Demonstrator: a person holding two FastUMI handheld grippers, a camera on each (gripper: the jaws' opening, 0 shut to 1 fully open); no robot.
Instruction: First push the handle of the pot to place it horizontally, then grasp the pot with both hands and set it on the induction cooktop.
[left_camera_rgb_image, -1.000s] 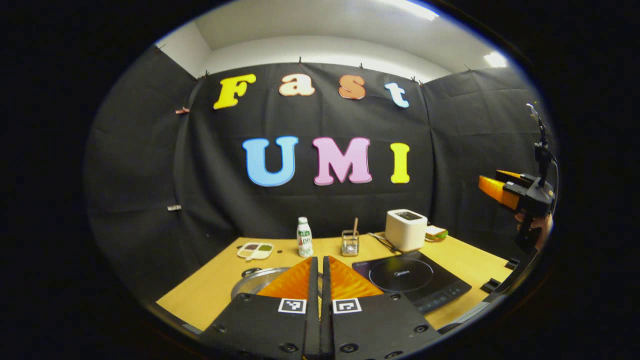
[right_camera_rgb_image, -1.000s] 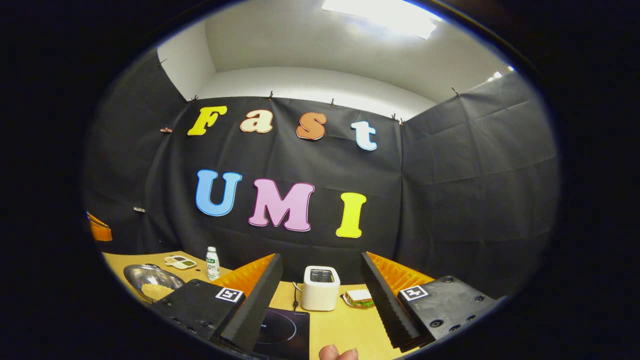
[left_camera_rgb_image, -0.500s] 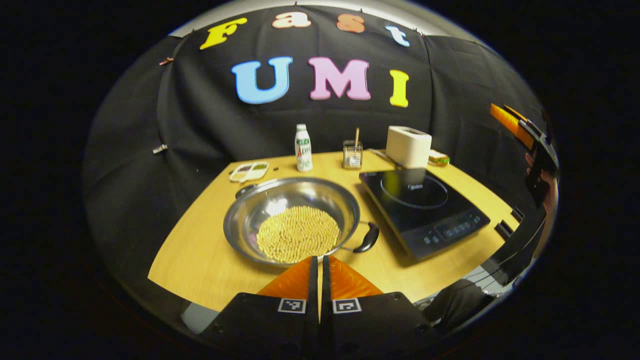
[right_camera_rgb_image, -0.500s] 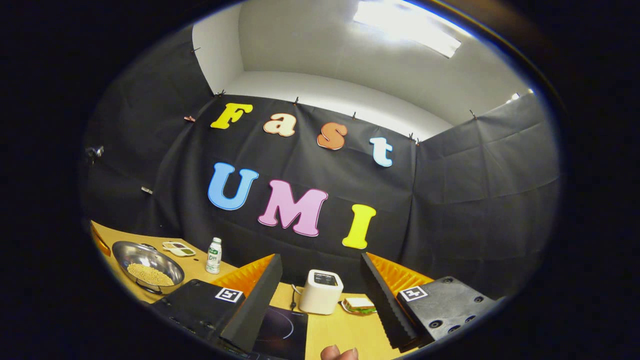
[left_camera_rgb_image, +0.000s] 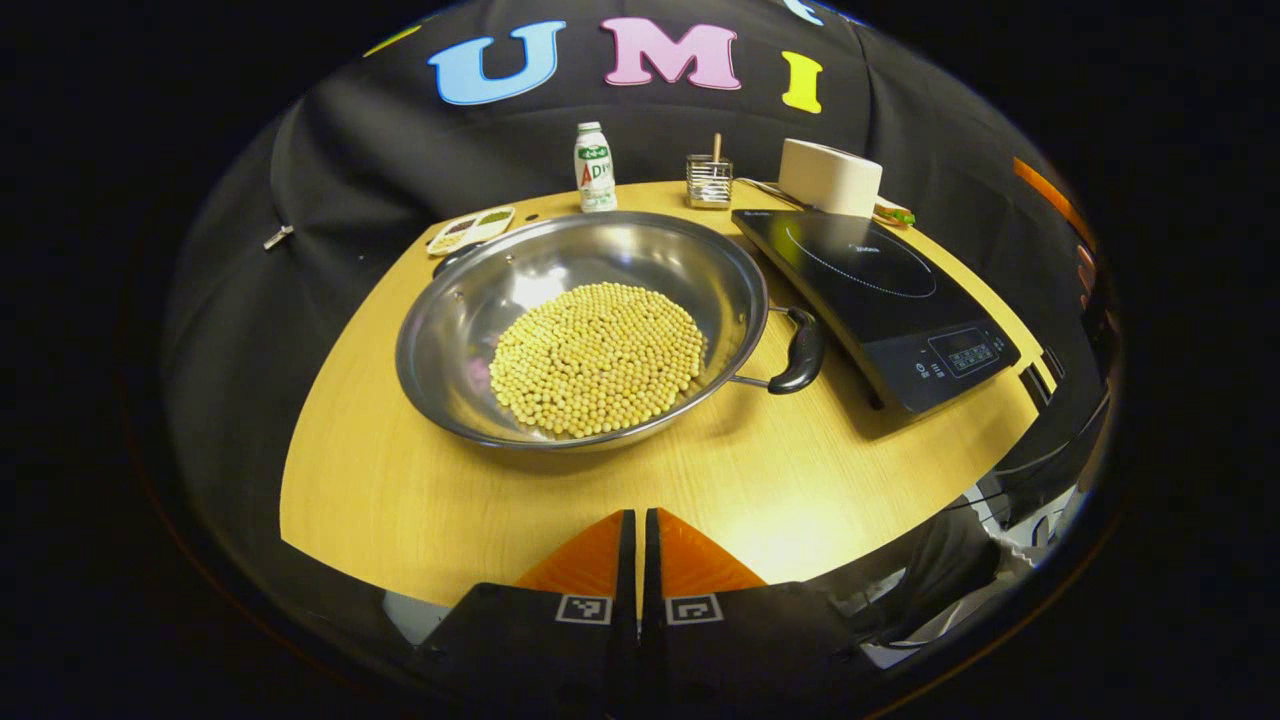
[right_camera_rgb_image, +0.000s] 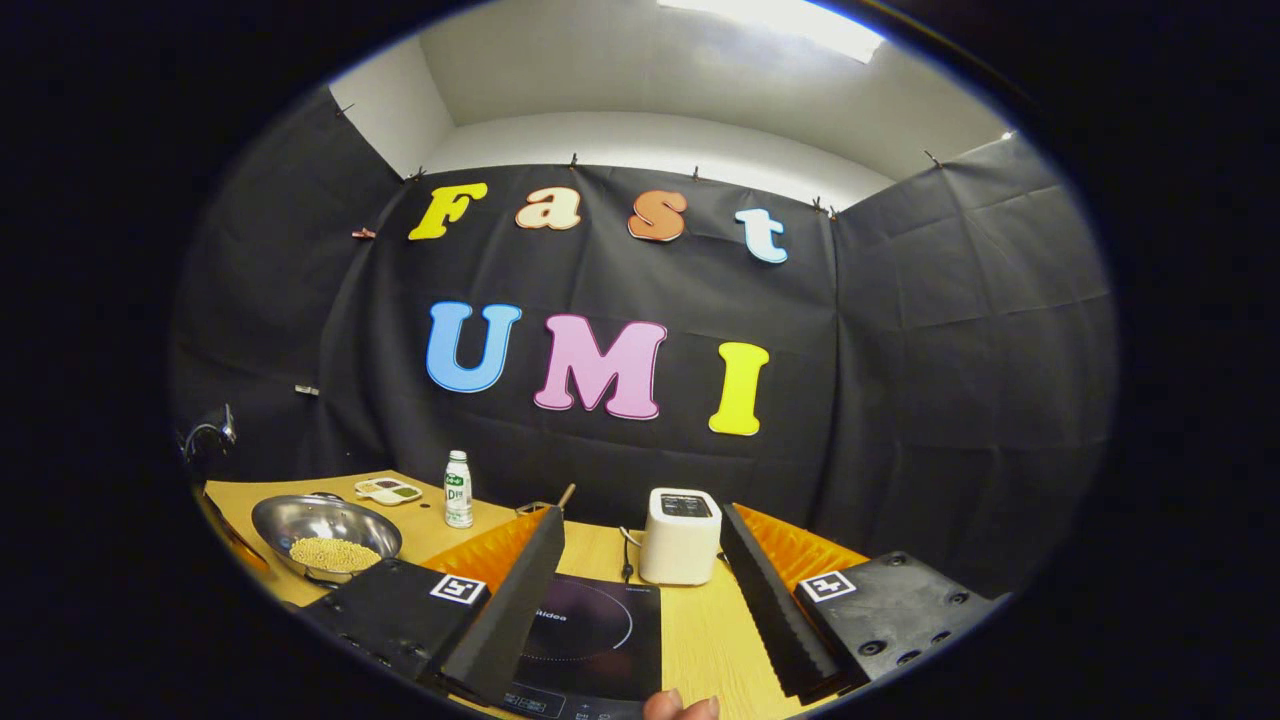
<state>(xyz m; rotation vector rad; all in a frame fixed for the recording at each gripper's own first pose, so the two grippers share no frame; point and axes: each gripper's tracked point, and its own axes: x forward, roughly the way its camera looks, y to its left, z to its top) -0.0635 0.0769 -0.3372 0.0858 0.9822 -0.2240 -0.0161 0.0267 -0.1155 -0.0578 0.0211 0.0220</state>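
A wide steel pot (left_camera_rgb_image: 480, 330) holding yellow beans (left_camera_rgb_image: 598, 356) sits on the wooden table (left_camera_rgb_image: 400, 490). Its near black handle (left_camera_rgb_image: 797, 350) points right and slightly toward me; a far handle (left_camera_rgb_image: 455, 257) peeks over the back-left rim. The black induction cooktop (left_camera_rgb_image: 880, 285) lies just right of the pot. My left gripper (left_camera_rgb_image: 640, 525) is shut and hovers above the table's front edge, short of the pot. In the right gripper view my right gripper (right_camera_rgb_image: 640, 570) stands open above the cooktop (right_camera_rgb_image: 590, 630), with the pot (right_camera_rgb_image: 325, 530) far to its left.
Along the table's back stand a small bottle (left_camera_rgb_image: 594, 168), a glass jar with a stick (left_camera_rgb_image: 709, 180), a white toaster (left_camera_rgb_image: 830, 177) and a divided dish (left_camera_rgb_image: 470, 228). A fingertip (right_camera_rgb_image: 680, 706) shows at the bottom of the right gripper view.
My left gripper has tilted down and moved in, so the pot and cooktop now loom larger. The right gripper has shifted, bringing more of the cooktop between its fingers.
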